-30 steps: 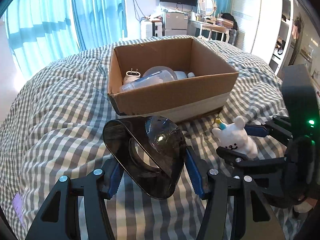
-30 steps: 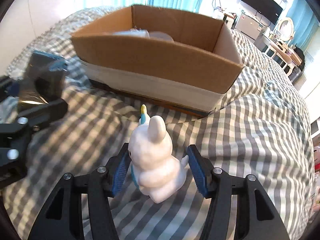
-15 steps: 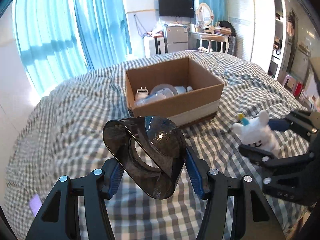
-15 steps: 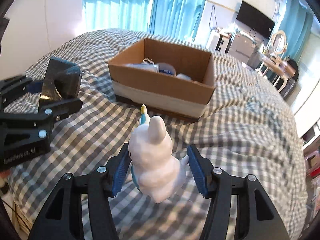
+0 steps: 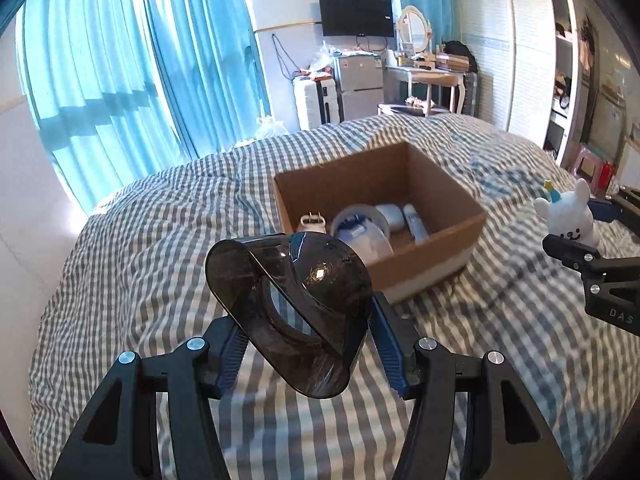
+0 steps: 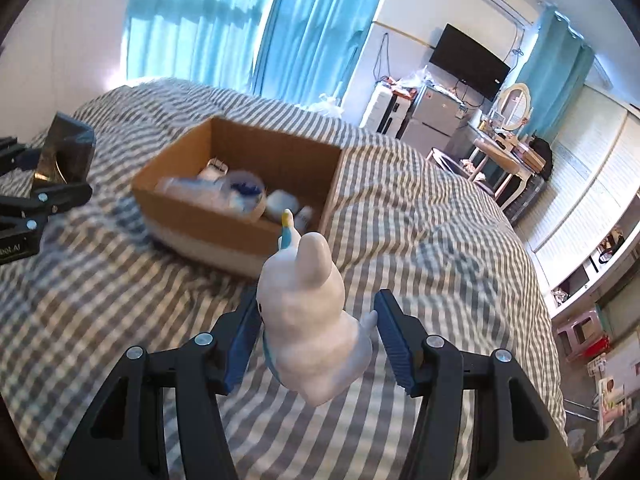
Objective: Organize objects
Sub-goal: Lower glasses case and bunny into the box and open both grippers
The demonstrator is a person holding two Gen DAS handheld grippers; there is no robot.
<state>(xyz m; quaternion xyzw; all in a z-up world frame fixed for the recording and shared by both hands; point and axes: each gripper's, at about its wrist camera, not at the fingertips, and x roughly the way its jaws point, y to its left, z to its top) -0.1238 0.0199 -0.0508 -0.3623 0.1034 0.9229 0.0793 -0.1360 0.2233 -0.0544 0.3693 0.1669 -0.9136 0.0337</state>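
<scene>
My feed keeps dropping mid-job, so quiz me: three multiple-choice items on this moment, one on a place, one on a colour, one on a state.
1. Where does the cardboard box sit?
A. on the checked bedspread
B. on the desk
C. on the floor

2. What colour is the toy rabbit for the most part?
A. pink
B. white
C. black

3. What is the left hand-held gripper doing?
A. standing open with nothing in it
B. lying flat inside the box
C. gripping the dark plastic cover

Answers:
1 A, the check pattern shows on every side of the box.
2 B, its body and ears are white, with only a small blue and yellow horn.
3 C, the cover is clamped between the blue pads, up off the bed.
</scene>
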